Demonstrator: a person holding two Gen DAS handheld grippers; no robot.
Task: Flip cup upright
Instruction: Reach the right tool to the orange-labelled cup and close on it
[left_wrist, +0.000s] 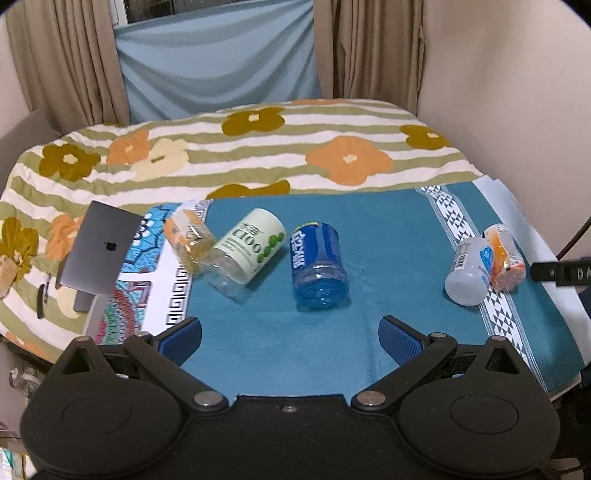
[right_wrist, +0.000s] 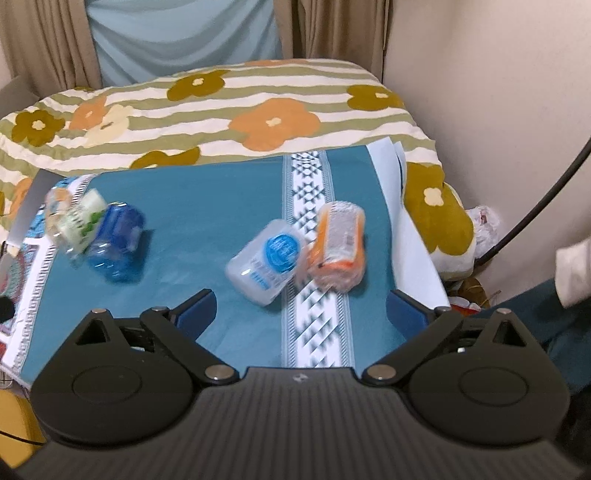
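Five plastic cups lie on their sides on a teal mat (left_wrist: 388, 236) spread over a bed with a flowered quilt (left_wrist: 258, 155). Left group: an orange-labelled clear cup (left_wrist: 188, 240), a white-and-green cup (left_wrist: 251, 251) touching it, and a blue cup (left_wrist: 319, 266) just beside, its mouth towards the camera. Right group: a frosted cup with a blue label (right_wrist: 267, 262) touching an orange cup (right_wrist: 338, 251), both lying on the mat's white patterned band (right_wrist: 314, 236) near the right edge. Open teal surface separates the two groups and fronts each gripper. The left gripper (left_wrist: 290, 341) faces the blue cup, jaws wide and empty. The right gripper (right_wrist: 301, 314) faces the frosted cup, jaws wide and empty. A laptop (left_wrist: 98, 251) overhangs the mat's left edge.
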